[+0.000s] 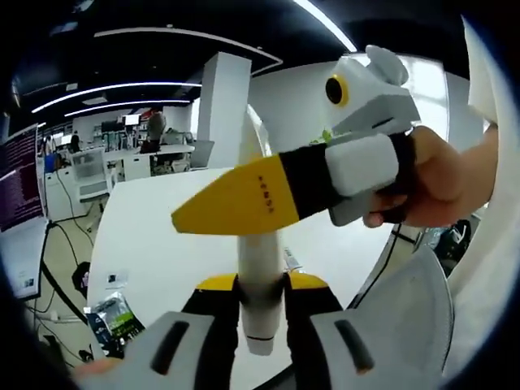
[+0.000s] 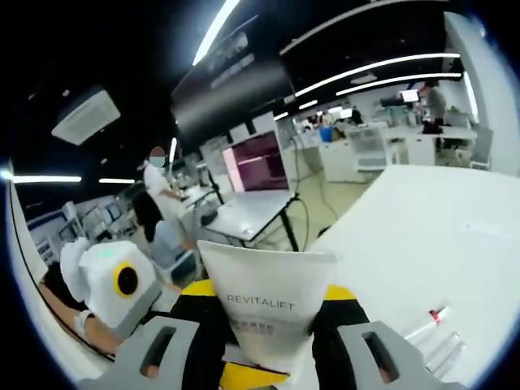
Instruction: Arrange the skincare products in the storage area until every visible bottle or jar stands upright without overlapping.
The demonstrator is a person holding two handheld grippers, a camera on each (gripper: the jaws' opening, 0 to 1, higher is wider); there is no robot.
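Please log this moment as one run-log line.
left hand-held gripper: shut on white tube | right hand-held gripper: shut on same tube, crimped end | white table below

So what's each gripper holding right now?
Left gripper: shut on a white tube.
Right gripper: shut on the same tube's flat end, marked REVITALIFT.

1. The right gripper point(image 2: 264, 337) has its yellow-tipped jaws closed on a white Revitalift tube point(image 2: 266, 305), whose flat crimped end fans out above them.
2. Left of the jaws, the left gripper point(image 2: 114, 284) sits in a person's hand point(image 2: 77, 325).
3. Right of the jaws lies a white table point(image 2: 422, 236), with a small clear item with a red tip point(image 2: 431, 321) near the right jaw.
4. Beyond the tube, people stand among office desks.
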